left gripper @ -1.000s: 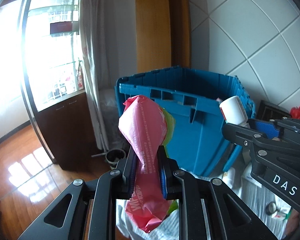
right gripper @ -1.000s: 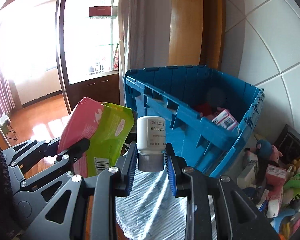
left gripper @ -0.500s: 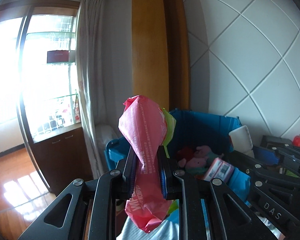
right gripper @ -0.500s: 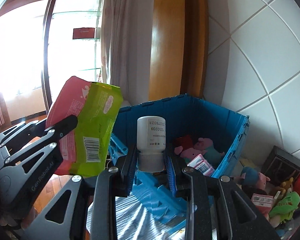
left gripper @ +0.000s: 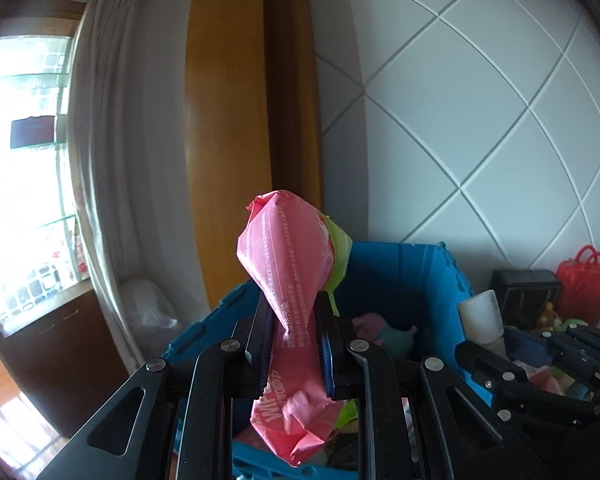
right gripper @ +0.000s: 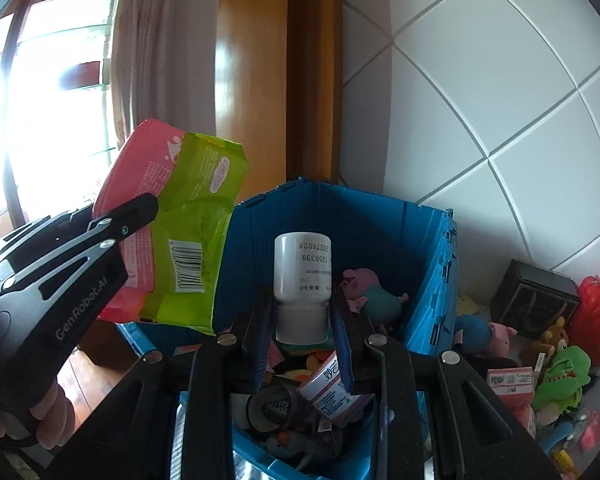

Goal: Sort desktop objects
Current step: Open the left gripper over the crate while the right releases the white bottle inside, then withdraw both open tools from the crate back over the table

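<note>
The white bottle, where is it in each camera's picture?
Left wrist view: the white bottle is at the right edge, in the right gripper.
Right wrist view: the bottle stands in the centre, upside down, clamped by its cap.
Shared landmark: the blue crate behind it.

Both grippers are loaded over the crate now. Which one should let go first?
Right. The right gripper holds the white plastic bottle directly above the open blue plastic crate. The left gripper holds its pink and green wipes packet nearer the crate's left wall.
</note>
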The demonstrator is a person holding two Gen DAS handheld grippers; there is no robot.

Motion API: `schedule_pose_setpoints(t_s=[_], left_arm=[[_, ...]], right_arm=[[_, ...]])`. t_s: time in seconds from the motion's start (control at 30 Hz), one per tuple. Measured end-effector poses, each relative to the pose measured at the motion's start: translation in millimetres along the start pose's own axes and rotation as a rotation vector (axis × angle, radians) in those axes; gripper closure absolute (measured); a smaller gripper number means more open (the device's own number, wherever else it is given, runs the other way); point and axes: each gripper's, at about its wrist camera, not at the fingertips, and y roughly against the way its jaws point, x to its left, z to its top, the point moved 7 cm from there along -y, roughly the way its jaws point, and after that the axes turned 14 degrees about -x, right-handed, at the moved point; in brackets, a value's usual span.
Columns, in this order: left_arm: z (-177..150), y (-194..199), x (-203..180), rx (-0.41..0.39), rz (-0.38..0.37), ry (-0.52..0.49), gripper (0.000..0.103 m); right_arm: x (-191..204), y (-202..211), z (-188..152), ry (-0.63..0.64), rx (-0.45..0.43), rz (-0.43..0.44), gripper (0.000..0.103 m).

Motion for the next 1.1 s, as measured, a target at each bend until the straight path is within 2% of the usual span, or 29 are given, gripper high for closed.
schedule_pose_setpoints(t_s=[0.1, 0.17, 0.23, 0.3, 0.37, 0.4, 0.43, 0.47, 0.63, 0.7, 0.83, 1.1], left_arm=[[-16, -25, 3, 0.059, -0.046, 0.007, 0.080], [-25, -36, 6, 0.080, -0.070, 0.017, 0.069], [-32, -44, 9, 0.094, -0.088, 0.019, 0.037], [-35, -47, 11, 0.088, -0.088, 0.009, 0.027], [-39, -50, 16, 0.095, -0.083, 0.016, 0.025], [-41, -51, 19, 0.102, -0.080, 0.023, 0.023], [-43, -51, 23, 0.115, -0.085, 0.037, 0.021], [-46, -52, 26, 0.129, -0.091, 0.052, 0.021], [-54, -47, 29, 0.164, -0.110, 0.072, 0.018], [-55, -41, 27, 0.170, -0.126, 0.081, 0.015], [-54, -22, 16, 0.165, -0.127, 0.074, 0.015], [-38, 51, -39, 0.127, -0.217, 0.076, 0.015]], right_arm=[[2, -17, -6, -0.005, 0.043, -0.038, 0.076], [3, -25, -9, -0.004, 0.065, -0.063, 0.076], [3, -31, -11, -0.006, 0.079, -0.089, 0.076], [0, -33, -12, -0.016, 0.086, -0.117, 0.073], [-5, -34, -12, -0.029, 0.089, -0.144, 0.038], [-7, -34, -12, -0.036, 0.091, -0.158, 0.028], [-9, -35, -12, -0.043, 0.092, -0.172, 0.013], [-12, -35, -12, -0.050, 0.094, -0.186, 0.005], [-15, -18, -7, -0.055, 0.076, -0.234, 0.003], [-17, -5, -7, -0.054, 0.065, -0.252, 0.000], [-32, 27, -9, -0.063, 0.039, -0.306, 0.000], [-92, 140, -28, -0.096, 0.013, -0.433, 0.000]])
